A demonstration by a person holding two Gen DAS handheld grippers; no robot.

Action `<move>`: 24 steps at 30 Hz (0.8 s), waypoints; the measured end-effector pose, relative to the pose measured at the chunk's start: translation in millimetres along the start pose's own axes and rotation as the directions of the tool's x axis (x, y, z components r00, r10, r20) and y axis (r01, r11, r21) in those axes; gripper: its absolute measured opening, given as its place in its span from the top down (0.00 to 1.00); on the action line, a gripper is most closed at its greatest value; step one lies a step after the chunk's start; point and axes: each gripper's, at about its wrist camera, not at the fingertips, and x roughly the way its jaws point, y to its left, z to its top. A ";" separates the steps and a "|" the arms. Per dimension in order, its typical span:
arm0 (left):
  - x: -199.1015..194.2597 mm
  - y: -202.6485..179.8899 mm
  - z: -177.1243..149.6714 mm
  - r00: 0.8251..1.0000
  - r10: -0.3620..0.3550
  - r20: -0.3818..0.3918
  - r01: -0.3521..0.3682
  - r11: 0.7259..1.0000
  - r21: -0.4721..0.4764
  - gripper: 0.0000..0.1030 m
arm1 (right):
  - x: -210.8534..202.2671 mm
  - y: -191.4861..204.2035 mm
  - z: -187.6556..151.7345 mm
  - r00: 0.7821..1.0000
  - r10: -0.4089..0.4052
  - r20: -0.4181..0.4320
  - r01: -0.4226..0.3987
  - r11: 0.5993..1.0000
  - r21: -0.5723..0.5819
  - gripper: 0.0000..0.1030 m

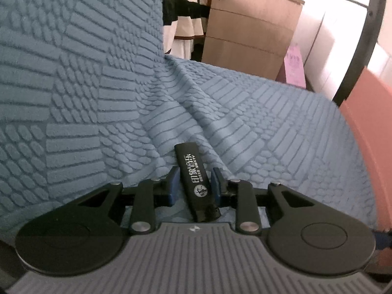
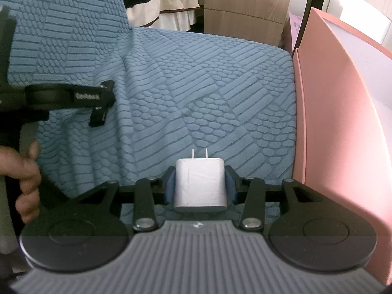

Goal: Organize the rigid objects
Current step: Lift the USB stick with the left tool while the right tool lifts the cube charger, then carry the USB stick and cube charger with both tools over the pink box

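Observation:
A black lighter [image 1: 193, 169] with white print lies tilted between the blue pads of my left gripper [image 1: 194, 175], which press on its sides; it is low over the blue textured cover [image 1: 98, 98]. My right gripper [image 2: 199, 171] is shut on a white plug charger [image 2: 199, 183], its two prongs pointing away from me. In the right wrist view the left gripper [image 2: 101, 105] reaches in from the left, held by a person's hand [image 2: 24, 171].
The blue cover [image 2: 196, 85] drapes a seat and its backrest, with folds in the middle. A pink box [image 2: 343, 122] stands against the seat's right edge. Behind are a wooden drawer cabinet [image 1: 250, 24] and striped clothes [image 1: 183, 12].

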 end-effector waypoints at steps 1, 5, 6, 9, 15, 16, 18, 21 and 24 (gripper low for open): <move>-0.3 1.5 -0.1 1.000 0.000 -0.002 0.000 1.000 -0.008 0.71 | 0.2 0.1 0.1 1.000 -0.002 0.003 0.002 1.000 -0.001 0.56; -2.6 9.5 -0.1 1.000 -0.006 -0.017 0.005 0.998 -0.058 0.74 | 1.0 -0.5 0.6 1.000 -0.010 0.012 0.009 1.000 0.015 0.56; -3.4 10.5 0.2 1.000 -0.010 -0.025 0.009 0.998 -0.063 0.74 | 1.1 -1.5 1.3 1.000 -0.008 0.012 0.008 1.000 0.024 0.56; -8.8 12.5 0.5 0.999 -0.028 -0.027 0.026 0.996 -0.084 0.74 | -0.1 -1.2 3.8 1.000 -0.007 0.015 0.006 1.000 0.031 0.56; -31.2 11.9 6.0 0.998 -0.067 0.005 0.067 0.993 -0.098 0.74 | -7.3 -3.3 9.4 0.999 -0.003 0.052 0.000 0.999 0.053 0.56; -35.7 12.4 7.0 0.997 -0.078 0.010 0.079 0.992 -0.103 0.74 | -7.6 -3.0 9.9 0.999 -0.004 0.053 0.001 0.998 0.058 0.56; -43.4 13.0 8.0 0.995 -0.095 0.014 0.096 0.990 -0.106 0.74 | -8.3 -3.5 11.2 0.998 -0.001 0.055 -0.003 0.998 0.067 0.56; -51.8 13.3 8.7 0.993 -0.119 0.008 0.119 0.987 -0.111 0.74 | -10.9 -3.2 13.7 0.998 0.007 0.062 -0.012 0.997 0.078 0.56; -56.6 11.8 6.4 0.990 -0.141 -0.003 0.140 0.983 -0.117 0.74 | -16.2 -1.4 15.9 0.997 0.010 0.073 -0.016 0.996 0.086 0.56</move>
